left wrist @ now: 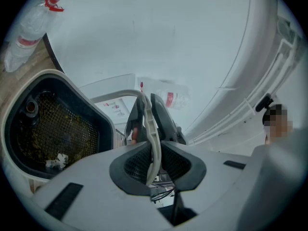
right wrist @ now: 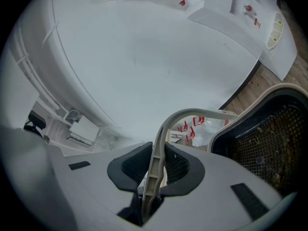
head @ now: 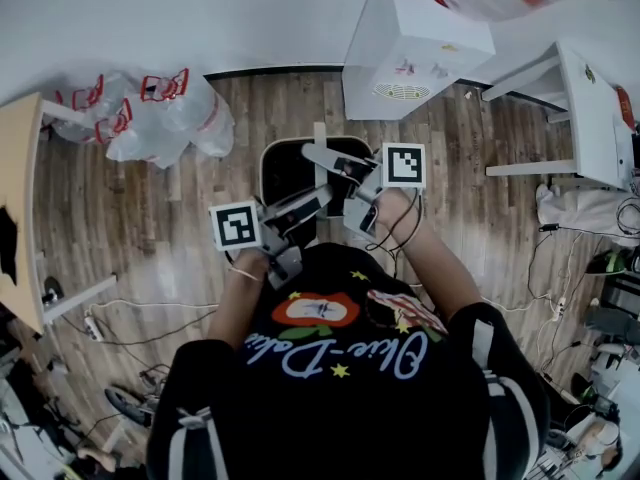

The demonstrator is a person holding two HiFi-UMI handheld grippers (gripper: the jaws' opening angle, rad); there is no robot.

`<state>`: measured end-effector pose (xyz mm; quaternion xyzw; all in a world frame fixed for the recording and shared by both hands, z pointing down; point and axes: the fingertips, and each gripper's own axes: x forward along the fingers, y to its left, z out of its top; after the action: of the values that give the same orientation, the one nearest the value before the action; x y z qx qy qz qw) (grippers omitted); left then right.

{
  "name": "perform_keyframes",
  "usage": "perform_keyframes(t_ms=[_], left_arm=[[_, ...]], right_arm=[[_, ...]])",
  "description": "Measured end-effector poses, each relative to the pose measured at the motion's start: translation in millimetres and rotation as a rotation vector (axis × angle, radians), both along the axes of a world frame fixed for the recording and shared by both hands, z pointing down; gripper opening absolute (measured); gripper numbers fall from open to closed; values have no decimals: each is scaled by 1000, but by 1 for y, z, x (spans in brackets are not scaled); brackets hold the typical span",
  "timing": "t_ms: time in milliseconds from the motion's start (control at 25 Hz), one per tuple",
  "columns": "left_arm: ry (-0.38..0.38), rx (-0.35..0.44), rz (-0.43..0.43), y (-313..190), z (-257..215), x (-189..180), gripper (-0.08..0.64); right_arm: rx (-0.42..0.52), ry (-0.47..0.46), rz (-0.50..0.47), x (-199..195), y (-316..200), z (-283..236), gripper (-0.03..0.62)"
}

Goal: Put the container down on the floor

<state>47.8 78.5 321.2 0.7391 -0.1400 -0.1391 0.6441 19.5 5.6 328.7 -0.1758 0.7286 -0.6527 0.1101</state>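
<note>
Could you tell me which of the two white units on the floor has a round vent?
The boxy white cabinet straight ahead of the container; the white table to the right is open-legged, with no vent.

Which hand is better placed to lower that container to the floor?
Neither clearly: the left gripper and the right gripper are both clamped on the pale handle of the container, side by side above it. Lowering with both together would likely keep it level on its way to the wooden floor.

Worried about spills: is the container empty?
Not empty: in the container, dark crumbs and a pale scrap lie on the mesh, seen in the left gripper view.
</note>
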Motion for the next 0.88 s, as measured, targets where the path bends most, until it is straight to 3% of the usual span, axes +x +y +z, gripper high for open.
perform_keyframes(t_ms=[480, 640, 880], left_arm=[[9, -12, 33, -68, 8, -56, 41], [7, 8, 50, -67, 3, -56, 41], [9, 28, 51, -72, 0, -61, 41]], right_arm=[[24, 21, 20, -53, -71, 12, 71], [54, 66, 16, -50, -71, 7, 86], [27, 23, 27, -54, -75, 2, 103]])
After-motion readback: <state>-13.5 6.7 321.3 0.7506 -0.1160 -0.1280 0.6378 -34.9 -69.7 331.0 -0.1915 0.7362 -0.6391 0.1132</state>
